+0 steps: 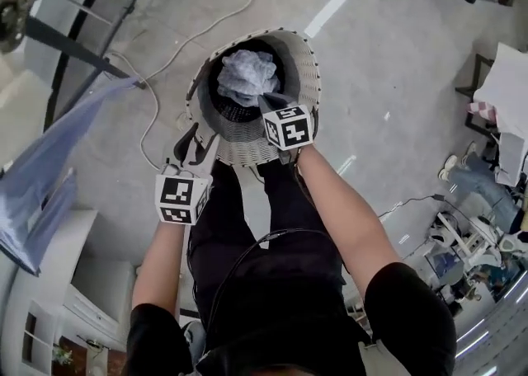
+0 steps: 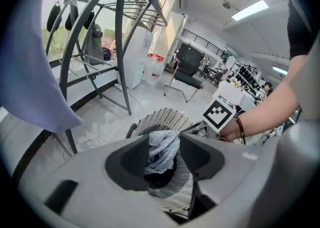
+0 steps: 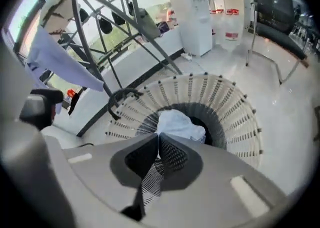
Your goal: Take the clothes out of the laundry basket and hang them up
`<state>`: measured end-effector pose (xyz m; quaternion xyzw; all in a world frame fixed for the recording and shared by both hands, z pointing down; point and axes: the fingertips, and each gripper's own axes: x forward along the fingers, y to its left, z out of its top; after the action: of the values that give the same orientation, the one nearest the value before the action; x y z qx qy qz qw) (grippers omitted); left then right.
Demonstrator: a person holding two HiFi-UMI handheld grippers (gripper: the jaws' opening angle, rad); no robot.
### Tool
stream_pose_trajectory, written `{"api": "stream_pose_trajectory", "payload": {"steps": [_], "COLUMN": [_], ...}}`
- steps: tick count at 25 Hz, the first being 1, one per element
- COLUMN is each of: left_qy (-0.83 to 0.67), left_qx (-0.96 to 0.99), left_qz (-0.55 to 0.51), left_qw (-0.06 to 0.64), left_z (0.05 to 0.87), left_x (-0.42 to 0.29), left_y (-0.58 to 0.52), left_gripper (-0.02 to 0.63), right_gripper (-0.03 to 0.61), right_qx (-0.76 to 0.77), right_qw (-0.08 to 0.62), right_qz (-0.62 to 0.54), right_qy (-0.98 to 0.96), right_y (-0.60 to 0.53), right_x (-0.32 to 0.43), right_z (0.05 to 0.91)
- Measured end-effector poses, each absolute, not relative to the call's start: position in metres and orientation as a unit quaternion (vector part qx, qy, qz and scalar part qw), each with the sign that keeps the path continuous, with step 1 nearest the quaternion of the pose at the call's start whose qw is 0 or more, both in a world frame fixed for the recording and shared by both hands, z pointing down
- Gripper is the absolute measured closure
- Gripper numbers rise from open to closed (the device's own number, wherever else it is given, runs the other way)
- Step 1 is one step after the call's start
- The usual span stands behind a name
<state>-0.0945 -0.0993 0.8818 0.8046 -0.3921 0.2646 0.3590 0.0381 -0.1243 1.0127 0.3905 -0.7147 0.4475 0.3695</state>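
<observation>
right tongs (image 1: 274,104) clenched on the cloth (image 1: 244,74) at the basket (image 1: 310,69) mouth. left tongs (image 1: 195,147) released, empty, outside the rim at 7 o'clock. a blue garment (image 1: 49,168) hangs at 9 o'clock.

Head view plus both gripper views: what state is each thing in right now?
White woven laundry basket: upright on the floor, cloth inside.
Crumpled pale blue-and-white cloth: bunched at the basket's mouth, pinched at its edge.
Right tongs: shut on the cloth.
Left tongs: open, empty, beside the basket.
Light blue garment: hanging on the rack.
Grey metal drying rack: standing.
</observation>
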Motion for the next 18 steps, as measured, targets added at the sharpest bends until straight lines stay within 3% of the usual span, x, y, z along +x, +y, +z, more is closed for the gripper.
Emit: {"api": "stream_pose_trajectory", "payload": {"steps": [18], "left_qy": [-0.46], "left_qx": [0.811], "left_qz": [0.186], "left_qw": [0.31], "left_z": [0.671], "left_x": [-0.063], "left_y": [-0.102], "left_gripper": [0.391], "right_gripper": [0.558], "right_qx": [0.362], "right_qw": [0.231], "right_qz": [0.287], "right_qy": [-0.856], "right_y": [-0.171], "right_x": [0.058], "right_z": [0.609]}}
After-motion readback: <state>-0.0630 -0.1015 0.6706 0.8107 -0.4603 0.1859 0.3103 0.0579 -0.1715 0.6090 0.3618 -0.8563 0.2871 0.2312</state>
